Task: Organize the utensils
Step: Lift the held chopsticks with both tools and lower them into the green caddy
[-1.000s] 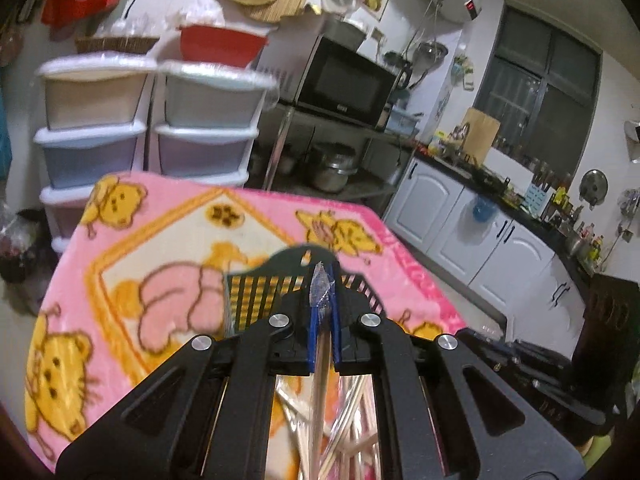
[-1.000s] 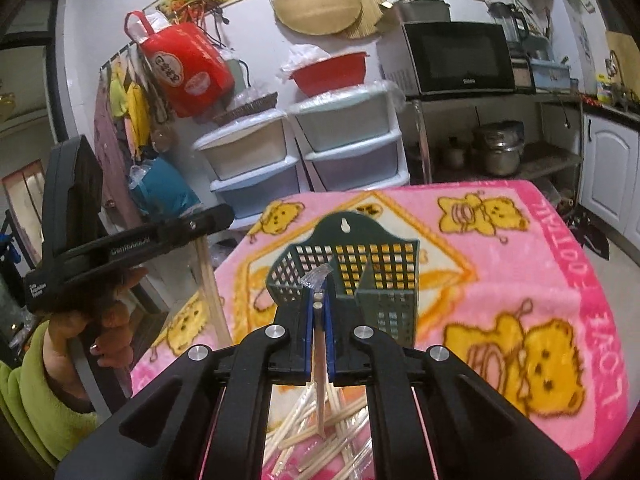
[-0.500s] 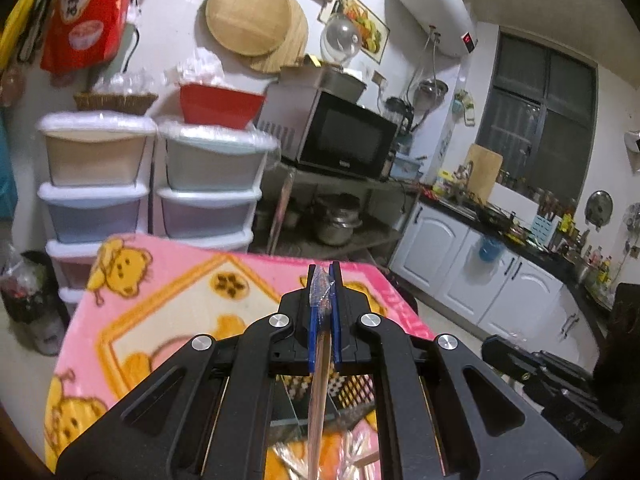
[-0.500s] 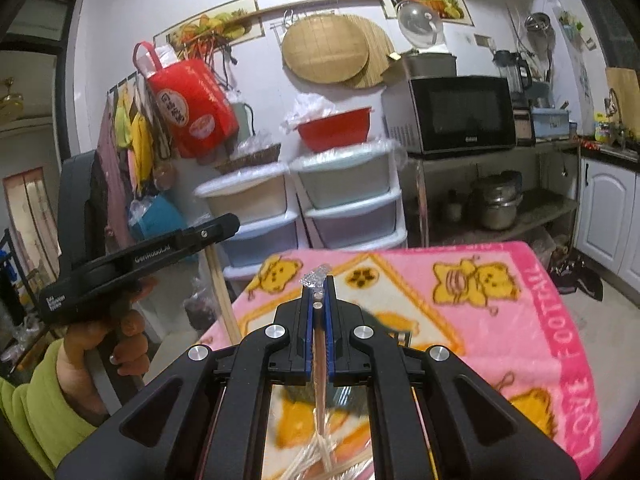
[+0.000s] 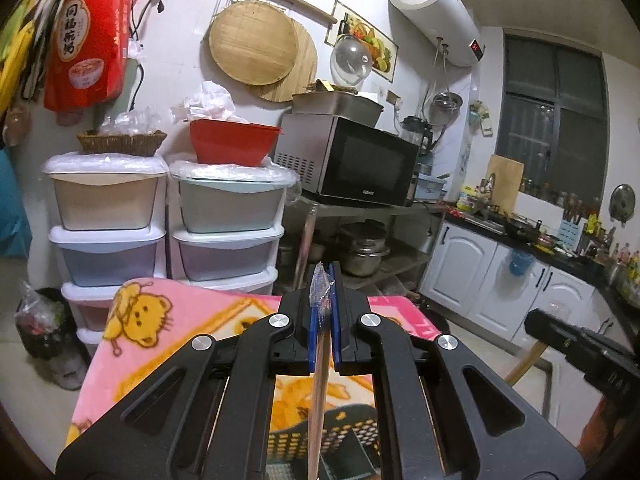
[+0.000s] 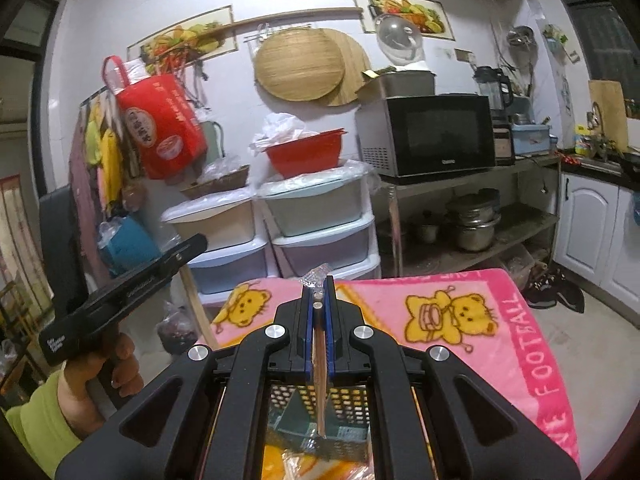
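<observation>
Now each gripper is clamped on one pale wooden chopstick in a clear wrapper: the left gripper (image 5: 324, 312) holds the left chopstick (image 5: 318, 400), the right gripper (image 6: 319, 312) the right chopstick (image 6: 320, 384), both hanging above the dark green perforated plastic utensil basket (image 6: 320, 412). The basket sits on the pink bear-print blanket (image 6: 472, 320), back from its far edge. Neither stick is in a compartment yet, and wrapped sticks seem left beside it, so much sorting likely remains.

Open air lies ahead of both raised grippers above the pink blanket (image 6: 472, 312), whose far half is bare, while the green slotted basket (image 6: 320, 412) sits directly beneath them and stacked drawer bins (image 5: 168, 232) and a metal rack (image 6: 472, 216) close off the far side.
</observation>
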A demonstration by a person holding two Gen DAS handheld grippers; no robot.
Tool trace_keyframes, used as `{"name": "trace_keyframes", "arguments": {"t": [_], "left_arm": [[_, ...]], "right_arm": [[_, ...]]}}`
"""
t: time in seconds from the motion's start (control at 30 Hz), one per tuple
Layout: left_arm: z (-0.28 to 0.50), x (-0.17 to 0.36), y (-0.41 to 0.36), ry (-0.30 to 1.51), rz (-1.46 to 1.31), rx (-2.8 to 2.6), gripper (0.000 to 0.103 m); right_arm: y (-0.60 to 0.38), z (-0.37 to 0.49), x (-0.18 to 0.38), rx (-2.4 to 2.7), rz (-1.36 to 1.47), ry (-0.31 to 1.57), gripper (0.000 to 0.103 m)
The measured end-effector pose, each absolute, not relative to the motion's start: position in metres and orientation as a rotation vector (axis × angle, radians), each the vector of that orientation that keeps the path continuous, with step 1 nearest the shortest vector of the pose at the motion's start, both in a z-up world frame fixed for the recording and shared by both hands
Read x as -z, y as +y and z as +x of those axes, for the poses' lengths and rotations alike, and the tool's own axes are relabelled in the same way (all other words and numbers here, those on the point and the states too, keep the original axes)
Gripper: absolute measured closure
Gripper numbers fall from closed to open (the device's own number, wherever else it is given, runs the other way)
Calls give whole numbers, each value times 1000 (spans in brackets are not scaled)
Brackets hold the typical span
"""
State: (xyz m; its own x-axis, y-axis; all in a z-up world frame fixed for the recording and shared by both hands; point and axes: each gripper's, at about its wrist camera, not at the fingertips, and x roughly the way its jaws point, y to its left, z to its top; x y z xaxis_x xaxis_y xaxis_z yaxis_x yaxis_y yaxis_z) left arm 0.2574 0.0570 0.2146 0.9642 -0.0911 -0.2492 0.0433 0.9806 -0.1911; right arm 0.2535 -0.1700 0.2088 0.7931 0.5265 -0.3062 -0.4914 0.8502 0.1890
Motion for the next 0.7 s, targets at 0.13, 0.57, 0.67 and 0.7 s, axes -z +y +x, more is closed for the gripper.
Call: {"name": "trace_keyframes", "arguments": {"t": [0.13, 0.57, 0.67, 0.7], "left_arm": [[267, -202, 57, 262, -172, 47, 100], [273, -159, 54, 295, -174, 44, 100], [273, -150, 53, 309, -176, 38, 100], [273, -146, 53, 318, -181, 38, 100]], "right_arm": [[-174, 268, -200, -528, 122, 380, 98], [-165, 291, -160, -557, 143, 424, 98], [-163, 291, -152, -559, 137, 430, 98], [-162, 291, -149, -558, 135, 432, 98]]}}
